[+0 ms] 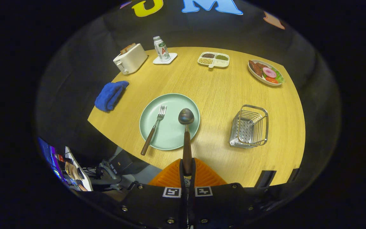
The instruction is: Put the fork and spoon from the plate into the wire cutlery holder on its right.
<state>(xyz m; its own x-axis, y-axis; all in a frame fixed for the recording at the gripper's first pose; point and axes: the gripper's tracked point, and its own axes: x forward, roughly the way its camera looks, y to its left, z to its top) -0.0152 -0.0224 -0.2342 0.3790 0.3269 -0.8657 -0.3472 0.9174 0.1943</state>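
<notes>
Above the plate (169, 122) — fingers (173, 176) of the gripper (187, 173) pinching the spoon (186, 133) by its handle.

A staged dining setup inside a recording booth: a wooden worktop (221, 92) carries a toaster (130, 58), a plate of food (265, 73) and a divided snack dish (213, 59), with dark cloth walls all around and cabled equipment (106, 170) below.

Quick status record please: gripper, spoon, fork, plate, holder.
gripper: shut on spoon handle
spoon: held between the fingers, bowl over the plate's right side
fork: on plate, left of spoon, handle past the near rim
plate: on table just ahead of fingers
holder: right of plate, nothing seen in it
done: neither piece in holder yet
</notes>
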